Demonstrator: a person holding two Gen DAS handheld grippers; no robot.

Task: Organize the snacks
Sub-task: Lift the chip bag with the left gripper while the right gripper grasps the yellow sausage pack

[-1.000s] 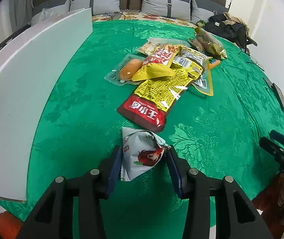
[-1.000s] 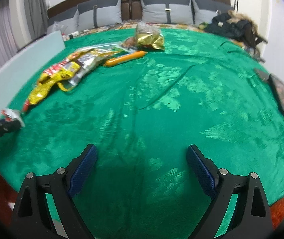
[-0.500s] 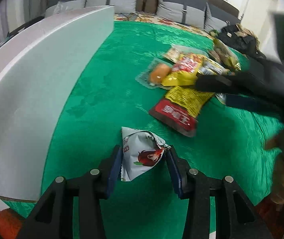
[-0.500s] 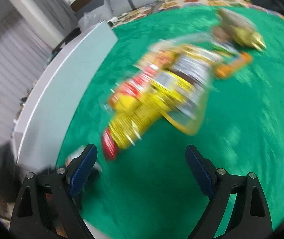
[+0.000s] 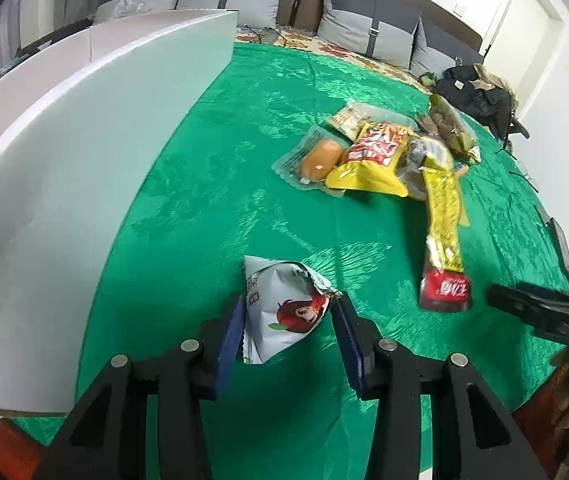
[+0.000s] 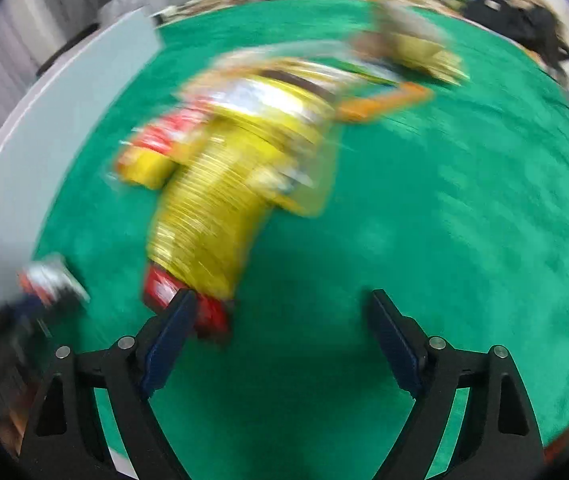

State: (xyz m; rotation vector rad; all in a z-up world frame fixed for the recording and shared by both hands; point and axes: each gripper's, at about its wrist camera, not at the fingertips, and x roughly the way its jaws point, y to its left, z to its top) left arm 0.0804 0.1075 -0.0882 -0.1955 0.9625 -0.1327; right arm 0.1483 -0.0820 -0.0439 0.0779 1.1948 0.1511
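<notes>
The left gripper (image 5: 286, 332) still pinches the white snack packet (image 5: 280, 308) beside the white box (image 5: 84, 152). The right gripper (image 6: 280, 332), fingers spread and empty, has swung toward the long yellow-red packet (image 6: 204, 216) on the bed (image 5: 220, 200), likely the next pickup.

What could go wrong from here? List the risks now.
1. The left gripper holds the white snack packet only by its lower part, between its fingers; it could slip out on the way to the white box.
2. The right gripper is open and its view is motion-blurred; its left finger is at the red end of the long yellow pouch, which might get shoved rather than grasped.
</notes>
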